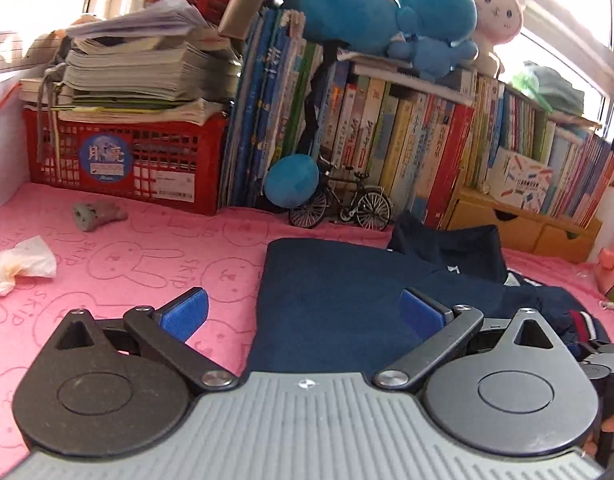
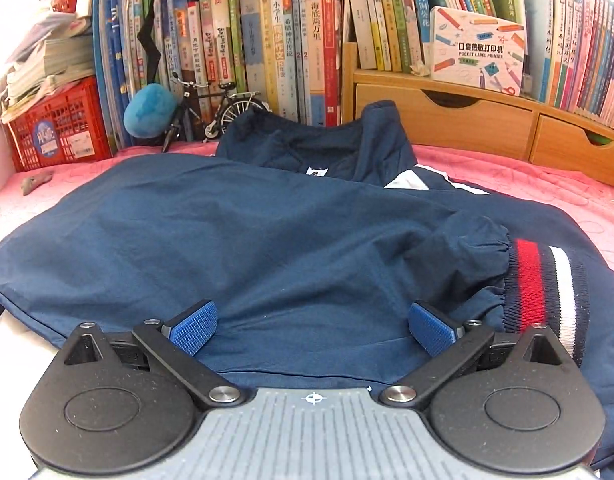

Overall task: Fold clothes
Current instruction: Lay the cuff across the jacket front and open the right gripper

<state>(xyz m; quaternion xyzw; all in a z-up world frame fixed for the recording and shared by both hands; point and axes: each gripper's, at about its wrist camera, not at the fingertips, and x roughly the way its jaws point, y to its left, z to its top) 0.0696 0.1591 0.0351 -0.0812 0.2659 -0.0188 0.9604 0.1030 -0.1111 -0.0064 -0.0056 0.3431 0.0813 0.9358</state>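
A navy jacket (image 1: 339,304) lies partly folded on the pink bunny-print cloth (image 1: 139,264). In the right wrist view the jacket (image 2: 235,236) fills the foreground, collar (image 2: 327,144) at the back, a sleeve laid across it with its red, white and navy striped cuff (image 2: 543,284) at the right. My left gripper (image 1: 303,312) is open and empty over the jacket's left front edge. My right gripper (image 2: 313,328) is open and empty just above the jacket's near hem. The right gripper's body shows at the left wrist view's right edge (image 1: 603,356).
Books line the back (image 2: 291,40). A red crate (image 1: 123,160) under paper stacks stands back left. A model bicycle (image 1: 341,204), a blue plush ball (image 1: 291,181), wooden drawers (image 2: 447,120), a crumpled tissue (image 1: 19,266) and a grey object (image 1: 95,214) sit around the jacket.
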